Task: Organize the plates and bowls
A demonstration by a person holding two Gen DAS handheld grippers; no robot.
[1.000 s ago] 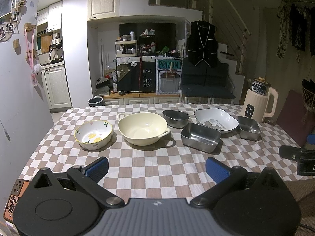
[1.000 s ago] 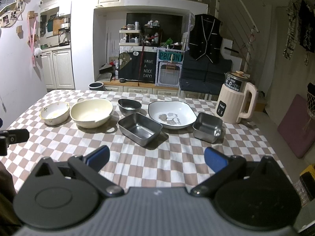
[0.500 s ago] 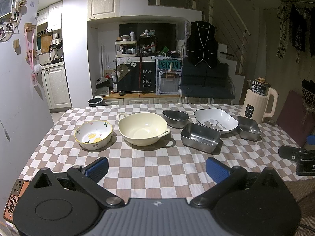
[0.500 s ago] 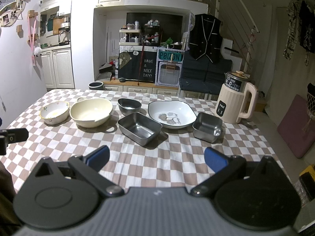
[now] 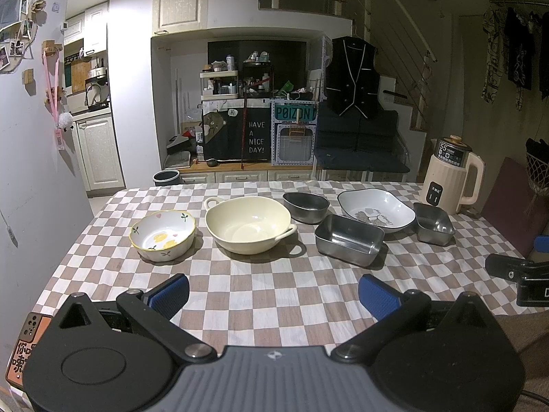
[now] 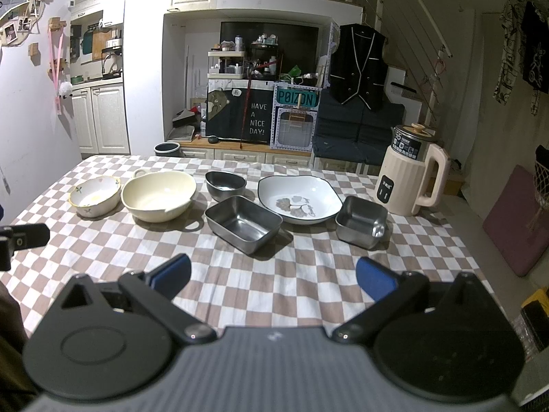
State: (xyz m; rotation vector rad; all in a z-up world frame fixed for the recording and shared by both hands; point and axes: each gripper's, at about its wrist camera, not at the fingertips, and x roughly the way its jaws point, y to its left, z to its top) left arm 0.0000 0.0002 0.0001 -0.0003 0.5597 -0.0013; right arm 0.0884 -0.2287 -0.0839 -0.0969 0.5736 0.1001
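Note:
On the checked tablecloth stand a small flowered bowl (image 5: 163, 235) (image 6: 95, 195), a big cream two-handled bowl (image 5: 248, 223) (image 6: 158, 195), a dark oval bowl (image 5: 306, 202) (image 6: 225, 185), a rectangular steel tray (image 5: 348, 239) (image 6: 244, 222), a white leaf-print plate (image 5: 375, 209) (image 6: 299, 198) and a small square steel dish (image 5: 433, 227) (image 6: 362, 221). My left gripper (image 5: 273, 296) is open and empty, near the front edge before the cream bowl. My right gripper (image 6: 272, 276) is open and empty, before the steel tray.
A cream electric kettle (image 5: 454, 175) (image 6: 411, 170) stands at the table's back right. The right gripper's body shows at the right edge of the left wrist view (image 5: 514, 274). An orange phone (image 5: 25, 346) lies at the front left. A wall runs along the left side.

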